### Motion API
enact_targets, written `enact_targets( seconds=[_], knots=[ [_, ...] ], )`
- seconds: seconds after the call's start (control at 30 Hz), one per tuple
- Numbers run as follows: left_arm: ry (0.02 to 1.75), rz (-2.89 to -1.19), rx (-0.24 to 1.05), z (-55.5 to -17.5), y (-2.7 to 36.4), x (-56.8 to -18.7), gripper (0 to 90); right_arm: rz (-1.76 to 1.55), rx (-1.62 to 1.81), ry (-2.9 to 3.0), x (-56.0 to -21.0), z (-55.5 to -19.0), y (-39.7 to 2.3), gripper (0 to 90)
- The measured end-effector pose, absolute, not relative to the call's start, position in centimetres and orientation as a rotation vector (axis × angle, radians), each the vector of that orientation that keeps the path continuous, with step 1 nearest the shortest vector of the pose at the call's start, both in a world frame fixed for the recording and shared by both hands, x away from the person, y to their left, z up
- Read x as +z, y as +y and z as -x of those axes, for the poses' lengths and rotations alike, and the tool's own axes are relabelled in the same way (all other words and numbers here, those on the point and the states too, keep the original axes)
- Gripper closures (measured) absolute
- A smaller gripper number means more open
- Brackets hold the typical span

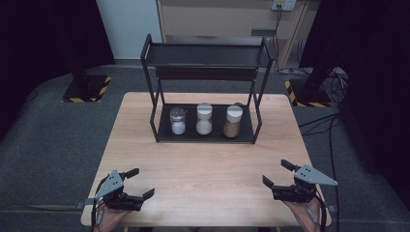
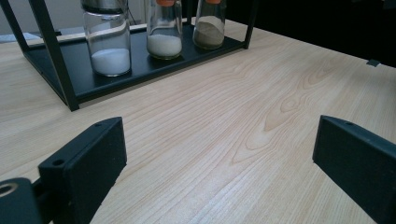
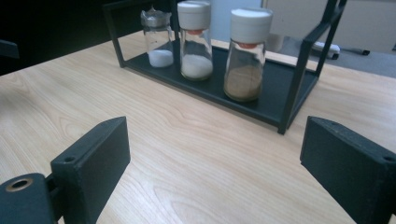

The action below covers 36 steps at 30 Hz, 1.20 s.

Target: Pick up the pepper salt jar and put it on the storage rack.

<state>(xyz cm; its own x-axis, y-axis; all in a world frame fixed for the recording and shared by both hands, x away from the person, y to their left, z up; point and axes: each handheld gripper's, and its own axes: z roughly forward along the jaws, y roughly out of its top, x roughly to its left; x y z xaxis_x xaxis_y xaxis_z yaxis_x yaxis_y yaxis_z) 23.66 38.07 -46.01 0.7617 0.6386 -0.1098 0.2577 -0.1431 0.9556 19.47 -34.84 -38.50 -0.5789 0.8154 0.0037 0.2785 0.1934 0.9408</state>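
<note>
- High view: a black metal two-tier rack stands at the far middle of the light wooden tabletop. On its lower shelf stand three glass jars in a row: a metal-capped jar of white powder, a white-capped jar of white grains, and a white-capped jar of brown powder. The left gripper and right gripper sit at the near corners, well apart from the rack, fingers spread and empty. The person's hands are cut off at the bottom edge.
- Left gripper view: two black fingers stand wide apart over bare wood, touching nothing. All three jars' caps are cut off at the top.
- Right gripper view: fingers released, holding nothing. The three jars show whole.
</note>
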Motion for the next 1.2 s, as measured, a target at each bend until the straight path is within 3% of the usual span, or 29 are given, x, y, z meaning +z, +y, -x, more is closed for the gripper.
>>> enact_targets(
  seconds=[1.2],
  knots=[
    [0.718,-1.681,0.419,-23.0,38.5,-46.2,1.7,-1.034,1.346,1.940,-40.8,-18.9,-36.4,7.4]
  ],
)
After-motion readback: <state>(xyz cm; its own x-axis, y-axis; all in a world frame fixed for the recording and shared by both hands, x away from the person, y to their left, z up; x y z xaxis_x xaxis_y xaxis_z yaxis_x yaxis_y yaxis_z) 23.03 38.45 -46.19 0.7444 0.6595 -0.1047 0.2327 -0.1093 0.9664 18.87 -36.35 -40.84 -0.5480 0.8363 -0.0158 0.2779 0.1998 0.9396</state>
